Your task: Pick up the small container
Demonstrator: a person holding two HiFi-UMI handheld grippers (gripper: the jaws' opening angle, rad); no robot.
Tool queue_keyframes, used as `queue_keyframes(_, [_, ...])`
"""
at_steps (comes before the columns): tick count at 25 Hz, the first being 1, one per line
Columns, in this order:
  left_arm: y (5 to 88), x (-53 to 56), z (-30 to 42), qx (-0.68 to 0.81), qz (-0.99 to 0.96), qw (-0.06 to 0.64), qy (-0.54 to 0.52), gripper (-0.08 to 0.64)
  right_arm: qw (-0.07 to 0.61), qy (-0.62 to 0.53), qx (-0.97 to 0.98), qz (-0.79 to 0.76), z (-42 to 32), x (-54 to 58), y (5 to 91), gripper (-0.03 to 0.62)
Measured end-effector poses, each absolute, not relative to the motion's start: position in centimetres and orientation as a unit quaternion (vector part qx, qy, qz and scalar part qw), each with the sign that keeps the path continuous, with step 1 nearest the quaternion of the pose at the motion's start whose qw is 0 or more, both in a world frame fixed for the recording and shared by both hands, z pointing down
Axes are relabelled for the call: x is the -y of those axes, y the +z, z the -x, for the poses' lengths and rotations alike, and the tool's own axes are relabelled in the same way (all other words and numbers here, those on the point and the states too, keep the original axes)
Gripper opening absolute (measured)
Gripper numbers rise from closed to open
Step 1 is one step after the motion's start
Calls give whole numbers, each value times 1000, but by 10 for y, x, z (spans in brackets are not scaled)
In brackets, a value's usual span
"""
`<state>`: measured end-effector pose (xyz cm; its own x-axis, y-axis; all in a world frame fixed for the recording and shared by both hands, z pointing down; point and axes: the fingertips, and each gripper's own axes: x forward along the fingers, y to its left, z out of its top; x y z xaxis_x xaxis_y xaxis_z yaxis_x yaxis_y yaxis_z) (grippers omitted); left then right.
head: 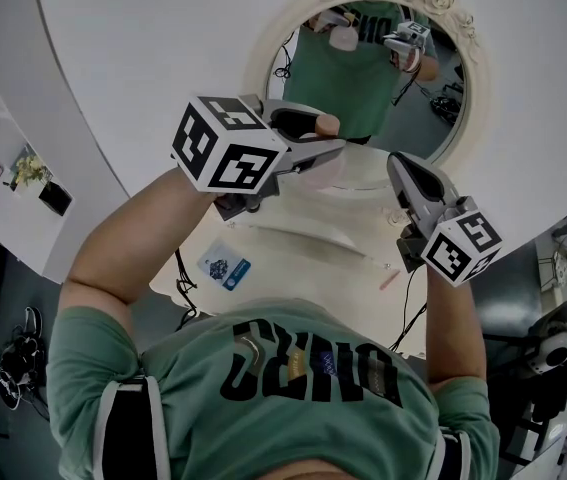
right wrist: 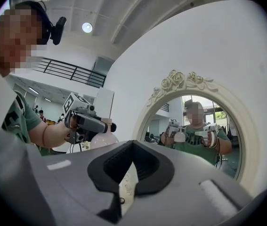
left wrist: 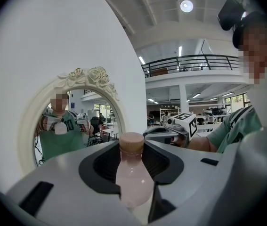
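Left tool (left wrist: 131, 149), before the mirror (left wrist: 90, 76), is gripping the small container (left wrist: 133, 179), a pink capped bottle, upright between widely parted jaws. Right tool (right wrist: 132, 147), alongside, facing the mirror, is hanging with jaws together, carrying nothing.

We see the small container (left wrist: 134, 178) as smooth, milky pink plastic or glass with a soft sheen; which of the two we cannot tell. Its matt tan cap (left wrist: 131, 142) looks like cork. The left tool (left wrist: 132, 150) and right tool (right wrist: 132, 157) have matt grey plastic shells, and their pads (left wrist: 100, 166) are dull black, finely ribbed and rubber-like. The marker cube (head: 225, 145) has flat printed black-and-white faces. The mirror (right wrist: 204, 131) is glossy glass in a cream, faintly satin frame (right wrist: 185, 81) moulded with roses. The wall (left wrist: 53, 41) is smooth matt white, the counter (head: 293, 236) smooth and pale. The shirt (head: 293, 388) is green cloth.
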<state>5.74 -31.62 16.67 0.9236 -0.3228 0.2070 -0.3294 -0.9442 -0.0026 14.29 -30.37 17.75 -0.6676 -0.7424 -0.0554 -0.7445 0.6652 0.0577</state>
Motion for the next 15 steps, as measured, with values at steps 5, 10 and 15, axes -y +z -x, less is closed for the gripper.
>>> queue_keyframes(5, [166, 316, -58, 165, -981, 15, 104, 141, 10, 42, -913, 405, -141, 303, 177, 8])
queue_keyframes(10, [166, 316, -59, 165, -980, 13, 106, 141, 10, 40, -913, 405, -142, 304, 178, 8])
queue_keyframes(15, [165, 315, -58, 166, -980, 12, 106, 141, 10, 40, -914, 404, -142, 303, 177, 8])
